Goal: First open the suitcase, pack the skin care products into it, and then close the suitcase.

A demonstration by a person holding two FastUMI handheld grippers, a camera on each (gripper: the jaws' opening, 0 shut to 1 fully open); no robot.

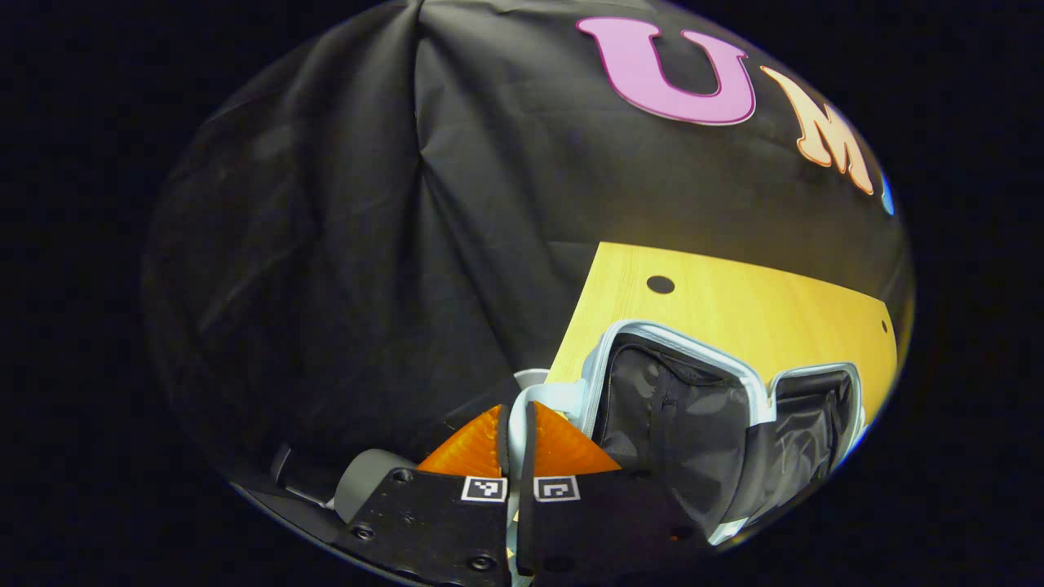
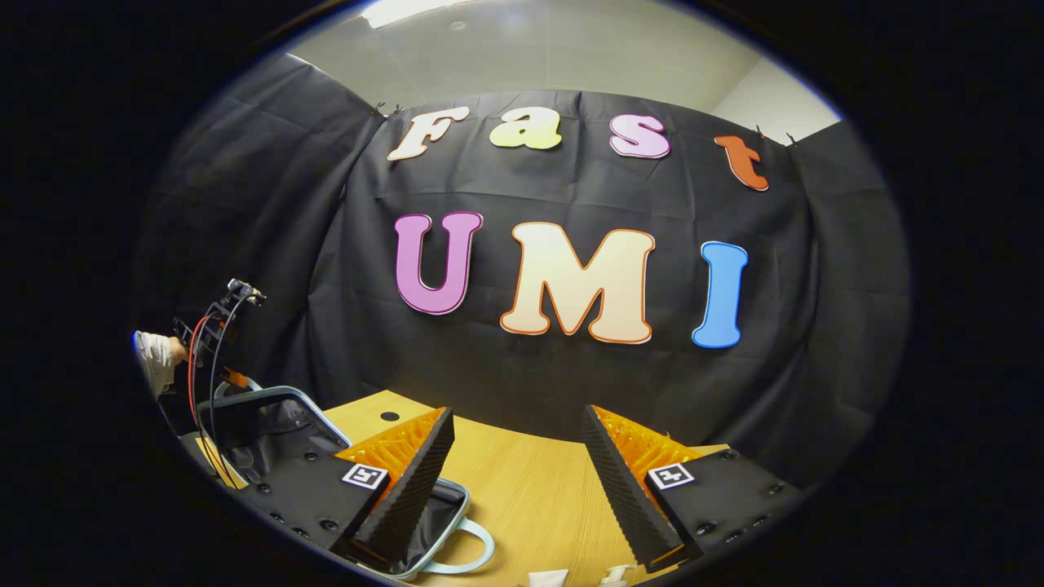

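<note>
The light-blue suitcase (image 1: 758, 391) lies open on the yellow wooden table (image 1: 734, 302), showing its dark lining. My left gripper (image 1: 515, 420) is shut on the pale rim of the raised lid, which runs between its fingers. In the right gripper view the suitcase (image 2: 277, 424) sits at the lower left with its lid tilted up, held by the left gripper (image 2: 216, 326) and a hand (image 2: 155, 355). My right gripper (image 2: 518, 456) hangs open over the table with nothing between its fingers. Two small white items (image 2: 548, 578) peek in at the bottom edge; they are too cut off to identify.
The black cloth wall (image 2: 571, 391) closes the booth behind the table. The table has a round cable hole (image 1: 660, 284) near its back edge. A suitcase handle (image 2: 465, 546) loops out onto bare tabletop (image 2: 530, 489) beneath my right gripper.
</note>
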